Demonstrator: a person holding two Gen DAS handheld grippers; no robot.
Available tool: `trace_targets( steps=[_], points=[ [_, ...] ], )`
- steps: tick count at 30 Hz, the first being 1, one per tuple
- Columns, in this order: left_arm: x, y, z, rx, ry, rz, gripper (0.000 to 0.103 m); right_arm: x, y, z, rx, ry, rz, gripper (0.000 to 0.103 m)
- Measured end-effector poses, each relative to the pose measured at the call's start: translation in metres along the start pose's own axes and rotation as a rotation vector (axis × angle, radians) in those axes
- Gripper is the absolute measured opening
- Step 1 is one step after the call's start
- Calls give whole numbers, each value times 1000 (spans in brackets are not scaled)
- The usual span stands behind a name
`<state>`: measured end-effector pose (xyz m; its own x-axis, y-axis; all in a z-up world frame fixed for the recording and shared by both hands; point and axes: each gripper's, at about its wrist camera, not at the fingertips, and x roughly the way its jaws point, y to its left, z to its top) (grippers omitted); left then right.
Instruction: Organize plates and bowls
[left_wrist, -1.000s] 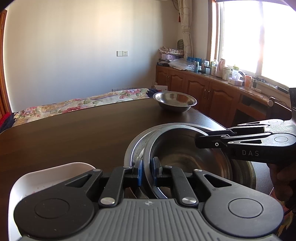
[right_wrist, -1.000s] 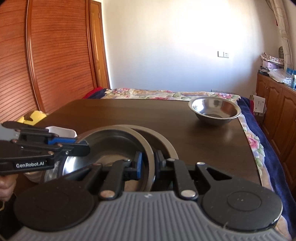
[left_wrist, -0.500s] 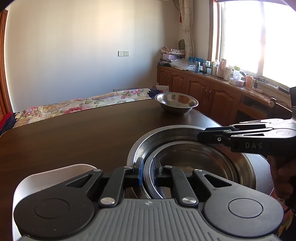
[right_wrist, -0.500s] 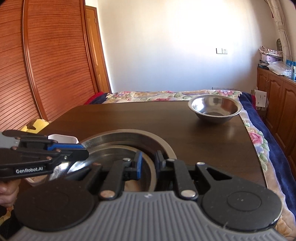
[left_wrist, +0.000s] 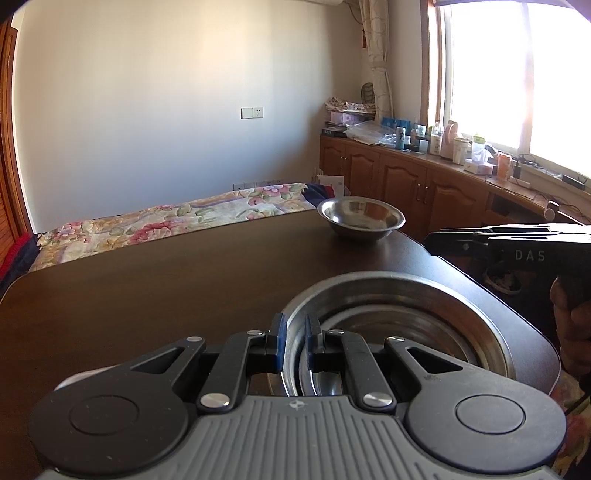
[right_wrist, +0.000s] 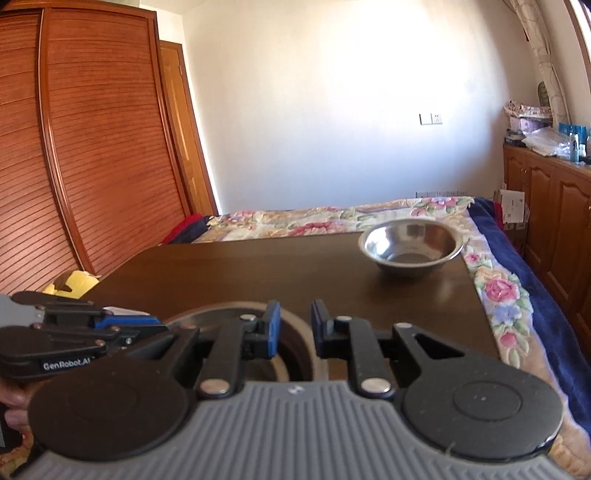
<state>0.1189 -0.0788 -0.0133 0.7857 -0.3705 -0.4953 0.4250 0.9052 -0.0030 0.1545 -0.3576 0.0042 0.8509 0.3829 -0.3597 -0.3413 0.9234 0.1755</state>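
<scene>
Now the left gripper (left_wrist: 293, 332) is gripping the near rim of the large shallow steel basin (left_wrist: 480, 314), its blue-padded fingers (left_wrist: 277, 332) pinched tight on the metal wall. A smaller steel bowl (left_wrist: 406, 328) is sitting nested inside that basin, at the near right corner of the dark brown wooden table (left_wrist: 166, 288). The right gripper (right_wrist: 294, 328) is hanging just above the basin's rim, its fingers opening with nothing caught between them. A second round steel bowl (right_wrist: 412, 245) is standing well apart at the table's far right corner, beside the floral bedspread (right_wrist: 332, 218).
</scene>
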Motion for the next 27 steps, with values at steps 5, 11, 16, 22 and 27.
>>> trace_targets(
  steps=[5,11,16,22,27],
  points=[
    [9,6,12,-5,-4,18,12,5,-19,10,-6,-15,-33,20],
    [27,11,32,2,1,32,25,17,-44,23,-19,-27,-68,20],
    [38,14,49,0,-13,41,50,33,-67,35,-25,-29,-96,21],
    [57,12,69,29,-30,45,77,51,-89,42,-49,-19,-131,48],
    [75,7,83,66,-33,45,81,69,-107,41,-35,6,-150,49]
  ],
)
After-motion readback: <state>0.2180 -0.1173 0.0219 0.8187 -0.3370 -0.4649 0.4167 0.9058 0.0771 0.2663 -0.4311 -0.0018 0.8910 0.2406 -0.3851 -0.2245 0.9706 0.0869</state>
